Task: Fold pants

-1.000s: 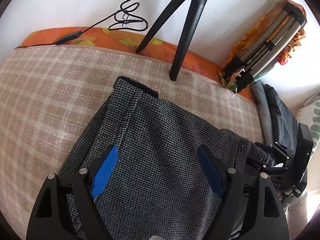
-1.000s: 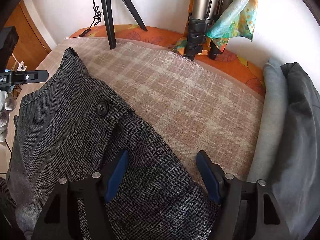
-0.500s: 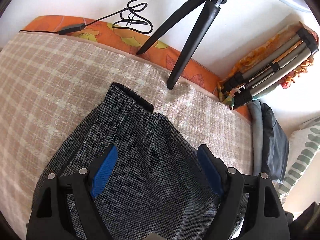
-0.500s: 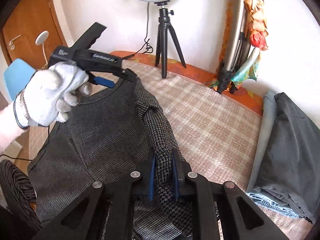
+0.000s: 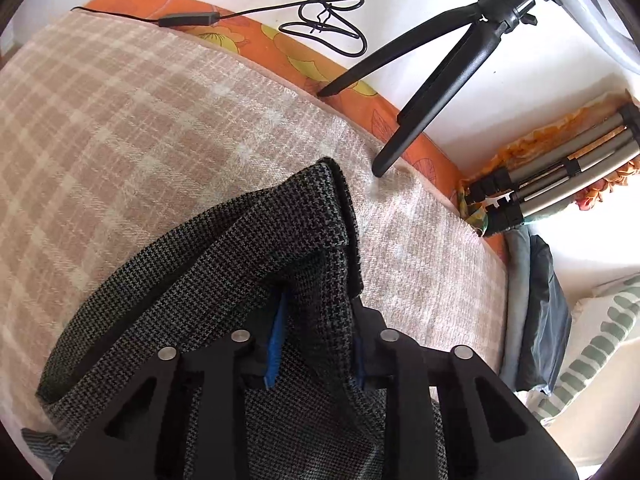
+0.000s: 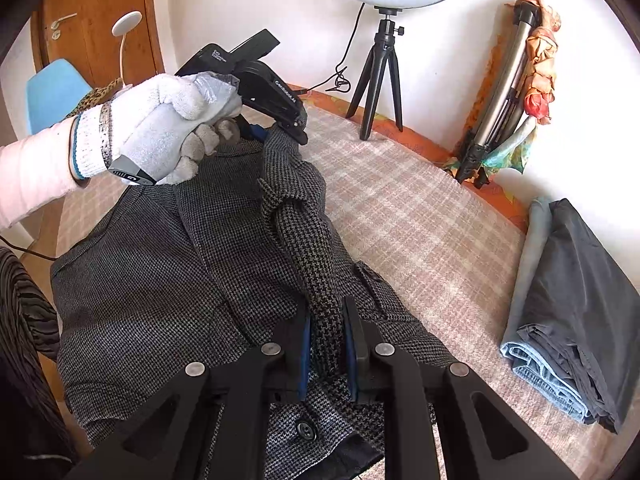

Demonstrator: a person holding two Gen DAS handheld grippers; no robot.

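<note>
The grey houndstooth pants (image 6: 168,280) hang lifted over the plaid-covered bed (image 6: 420,232). My right gripper (image 6: 326,344) is shut on the pants' waistband near a black button (image 6: 306,429). My left gripper (image 5: 316,344) is shut on a raised fold of the pants (image 5: 248,248). In the right wrist view the left gripper (image 6: 276,128) shows at the far corner of the waistband, held by a white-gloved hand (image 6: 160,128). The band stretches taut between the two grippers.
A black ring-light tripod (image 6: 378,80) stands at the bed's back edge. A folded tripod with a scarf (image 6: 508,92) leans on the wall. Folded grey and blue clothes (image 6: 572,312) lie at the right. A striped pillow (image 5: 596,344) lies beyond them.
Both grippers have closed on the pants' waistband and lifted it off the bed. The left gripper shut in the last half second; the right shut earlier.
</note>
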